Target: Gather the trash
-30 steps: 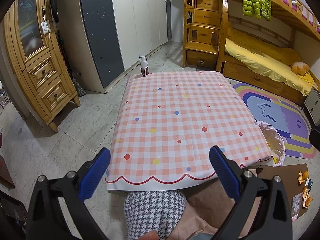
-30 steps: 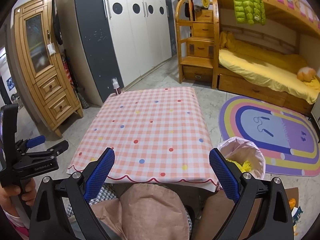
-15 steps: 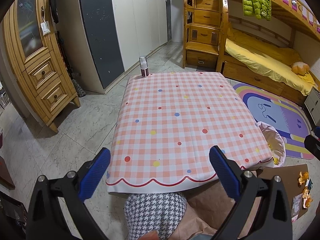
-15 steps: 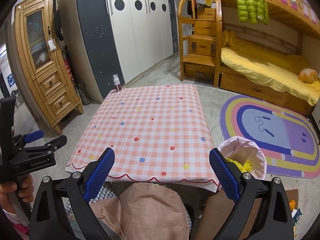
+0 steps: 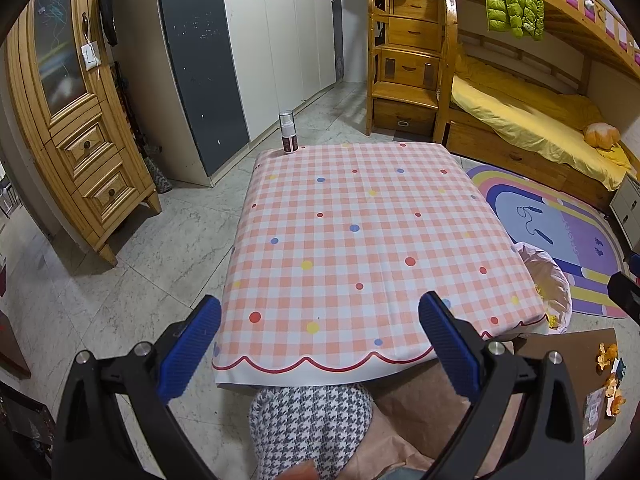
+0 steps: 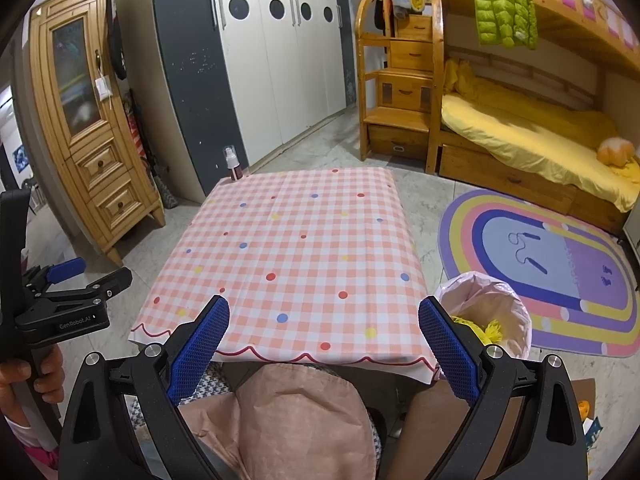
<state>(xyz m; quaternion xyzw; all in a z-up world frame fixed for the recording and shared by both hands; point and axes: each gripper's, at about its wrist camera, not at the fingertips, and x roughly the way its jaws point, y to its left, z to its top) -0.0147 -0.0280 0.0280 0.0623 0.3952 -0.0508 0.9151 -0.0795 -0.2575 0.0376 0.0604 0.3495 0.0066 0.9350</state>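
Observation:
A low table with a pink checked cloth (image 5: 360, 240) (image 6: 300, 260) stands in front of me, bare except for a small spray bottle (image 5: 288, 133) (image 6: 232, 164) at its far left corner. A bin with a pink liner (image 6: 486, 312) (image 5: 550, 288) stands at the table's near right corner and holds yellow scraps. My left gripper (image 5: 320, 344) is open and empty above the near table edge; it also shows in the right wrist view (image 6: 72, 280). My right gripper (image 6: 324, 344) is open and empty above the same edge.
Orange peel bits (image 5: 608, 360) lie on brown cardboard (image 5: 560, 352) on the floor at the right. A wooden cabinet (image 5: 72, 128) stands left, wardrobes (image 5: 260, 40) behind, a bunk bed (image 5: 520, 120) and rainbow rug (image 5: 552, 232) right. My knees (image 6: 300, 412) are below.
Both grippers have drifted slightly; the right wrist view has pulled back and up a little. Both stay open and empty.

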